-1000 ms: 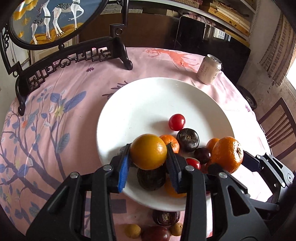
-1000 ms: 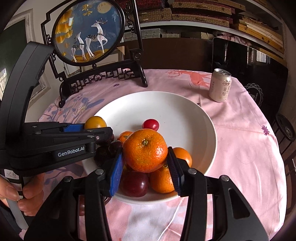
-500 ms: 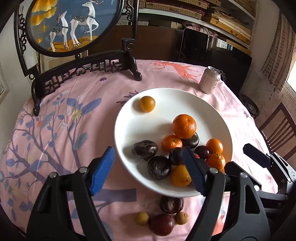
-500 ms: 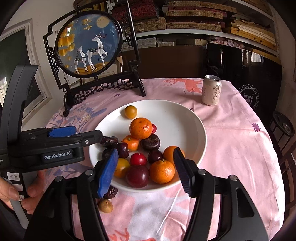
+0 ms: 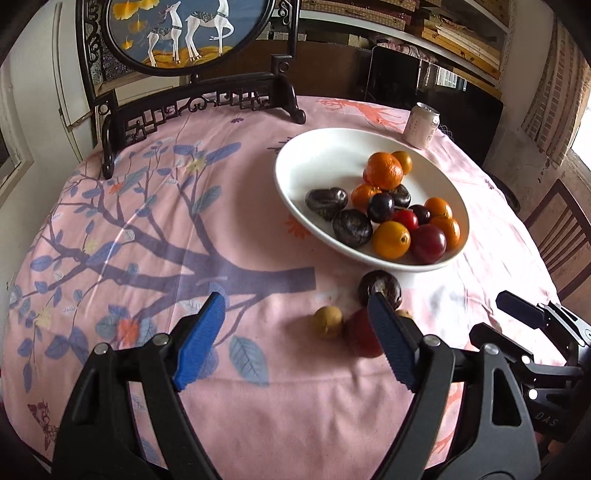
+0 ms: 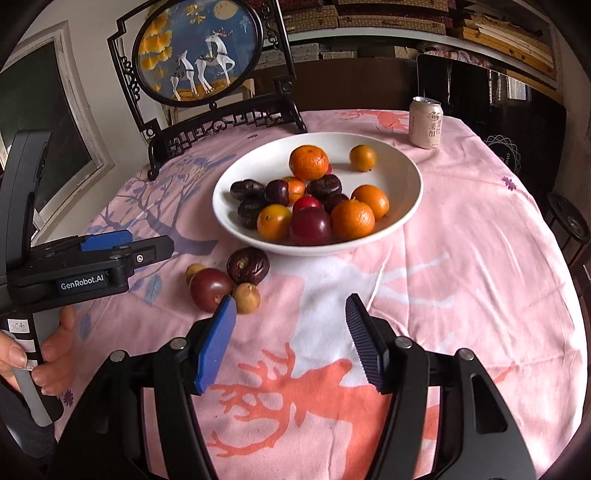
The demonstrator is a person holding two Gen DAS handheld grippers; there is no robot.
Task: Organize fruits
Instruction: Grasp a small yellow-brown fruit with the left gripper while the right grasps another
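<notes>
A white plate [image 5: 325, 158] [image 6: 399, 173] holds several oranges, plums and dark passion fruits, with a large orange [image 5: 384, 170] [image 6: 308, 162] at the back. On the pink cloth in front of it lie a passion fruit [image 5: 380, 286] [image 6: 248, 266], a red plum [image 5: 360, 338] [image 6: 210, 283] and small tan longans [image 5: 327, 322] [image 6: 246, 297]. My left gripper [image 5: 295, 301] [image 6: 122, 251] hovers over the cloth left of these; its jaws are opening with nothing between them. My right gripper [image 6: 290, 300] [image 5: 517, 306] stands open and empty, just right of the loose fruits.
A drink can [image 5: 423, 123] [image 6: 425, 122] stands behind the plate on the right. A round deer screen [image 5: 192, 33] [image 6: 199, 55] on a black carved stand fills the table's back left. A person's hand [image 6: 48, 354] grips the left handle. A wooden chair [image 5: 565, 229] is beyond the right edge.
Both grippers let go of their oranges, which now lie on the plate. Both have opened wide and drawn back from the plate toward the table's near side.
</notes>
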